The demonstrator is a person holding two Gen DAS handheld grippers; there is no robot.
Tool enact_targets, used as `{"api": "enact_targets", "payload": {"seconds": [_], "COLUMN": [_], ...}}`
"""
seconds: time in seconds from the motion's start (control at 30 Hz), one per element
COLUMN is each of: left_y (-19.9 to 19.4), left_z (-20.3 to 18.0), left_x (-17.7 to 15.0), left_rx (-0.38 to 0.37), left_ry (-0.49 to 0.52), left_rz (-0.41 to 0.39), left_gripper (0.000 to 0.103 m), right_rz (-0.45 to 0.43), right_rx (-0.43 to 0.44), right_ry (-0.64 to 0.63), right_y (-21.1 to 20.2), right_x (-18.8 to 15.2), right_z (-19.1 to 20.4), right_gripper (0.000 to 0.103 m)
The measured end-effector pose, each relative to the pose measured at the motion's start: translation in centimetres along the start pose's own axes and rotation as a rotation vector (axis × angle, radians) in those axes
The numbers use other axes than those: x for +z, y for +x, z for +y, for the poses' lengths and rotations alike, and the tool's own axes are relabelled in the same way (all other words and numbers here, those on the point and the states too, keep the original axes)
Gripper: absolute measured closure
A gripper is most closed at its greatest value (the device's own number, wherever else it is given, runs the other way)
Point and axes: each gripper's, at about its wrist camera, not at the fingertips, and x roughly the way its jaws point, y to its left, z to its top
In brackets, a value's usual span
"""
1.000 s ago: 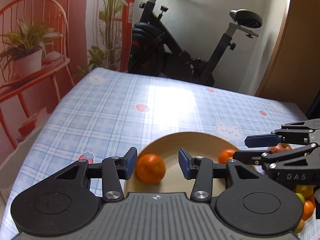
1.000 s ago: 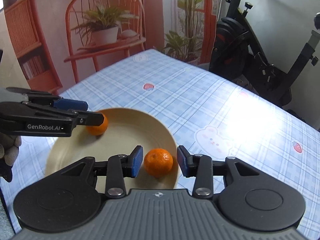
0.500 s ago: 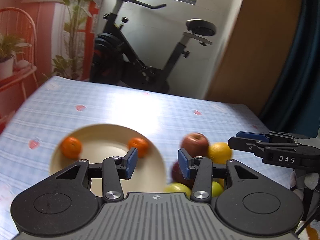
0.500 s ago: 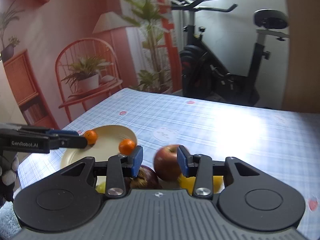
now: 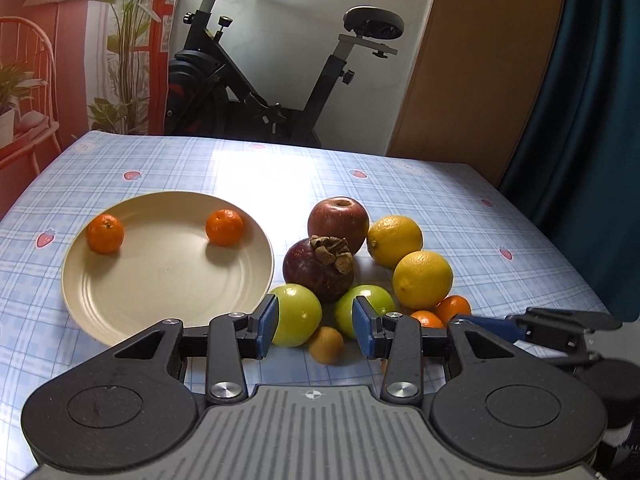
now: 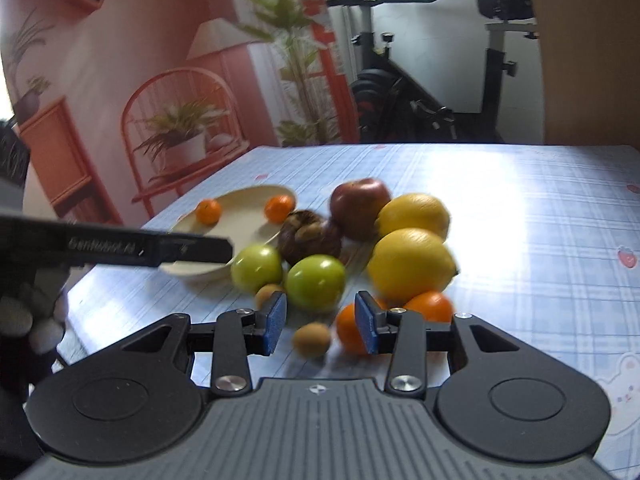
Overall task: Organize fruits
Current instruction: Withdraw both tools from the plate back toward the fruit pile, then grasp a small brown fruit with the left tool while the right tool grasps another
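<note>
A cream plate holds two mandarins. Right of it lies a pile: a red apple, a mangosteen, two lemons, two green fruits, small brown fruits and more mandarins. My left gripper is open and empty, just short of the green fruits. My right gripper is open and empty, near a small brown fruit and a mandarin. It also shows at the right in the left wrist view.
The table has a blue checked cloth. An exercise bike stands beyond its far edge. A dark curtain hangs at the right. In the right wrist view the left gripper's finger reaches over the plate's near rim.
Both grippers have pulled back from the plate, leaving a mandarin each on it, and swung right. They now face the fruit pile, both still open.
</note>
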Motion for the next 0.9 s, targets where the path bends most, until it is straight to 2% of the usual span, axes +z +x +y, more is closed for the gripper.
{"api": "enact_targets", "payload": {"seconds": [0.13,0.43,0.7,0.9], "left_y": [0.3,1.3,1.8,2.1], "left_z": [0.2,0.6,1.1,0.9], "left_x": [-0.3,-1.0,-1.4,-1.6], "left_rx": [-0.002,-0.027,-0.037,-0.045], "left_ry": [-0.007,-0.031,-0.056,-0.053], "left_rz": [0.018,0.065,0.083,0.096], "left_gripper": [0.060,0.063,0.066,0.066], "right_rz": [0.037,0.077,0.105,0.070], "right_rx": [0.022,-0.017,-0.054,-0.047], "right_ry": [-0.039,-0.026,-0.097,-0.110], "right_y": [1.1,2.7,4.4,4.2], "right_x": [-0.7,-0.9,-1.4,-1.9], "right_z": [1.2,0.3,0.6,0.3], "right_gripper": [0.068,0.068,0.068,0.072]}}
